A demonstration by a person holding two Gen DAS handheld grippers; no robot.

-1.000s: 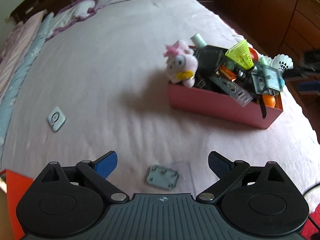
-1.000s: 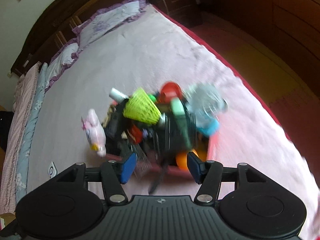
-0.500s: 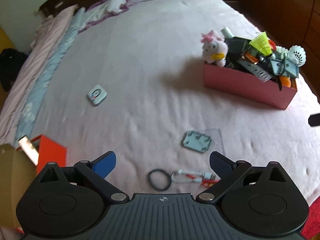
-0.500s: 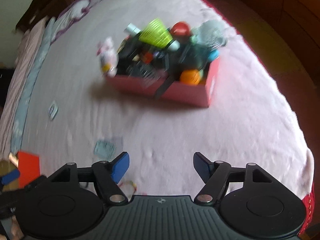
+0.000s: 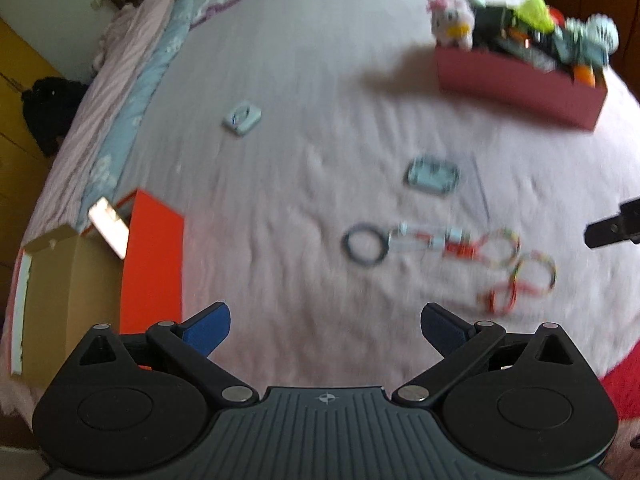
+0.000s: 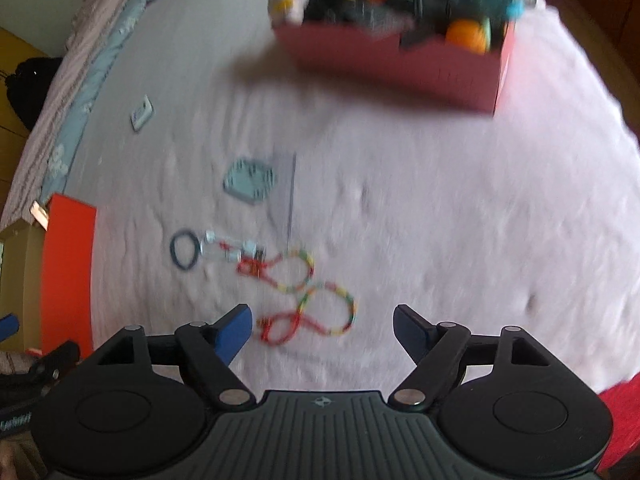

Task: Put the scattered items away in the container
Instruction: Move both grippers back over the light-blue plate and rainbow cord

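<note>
A pink box heaped with toys stands far across the bed, a pink plush at its left end. On the bedcover lie a keychain with a black ring and a coloured cord, a grey-blue plate, and a small white square device. My left gripper is open and empty, short of the keychain. My right gripper is open and empty, just short of the cord's loops.
An orange box and a cardboard box sit at the bed's left near corner. Pillows and a folded blanket line the far left side. A wooden wardrobe stands beyond the bed on the right.
Both grippers have pulled back from the pink box toward the near end of the bed. The keychain and coloured cord have come into view. Both stay open.
</note>
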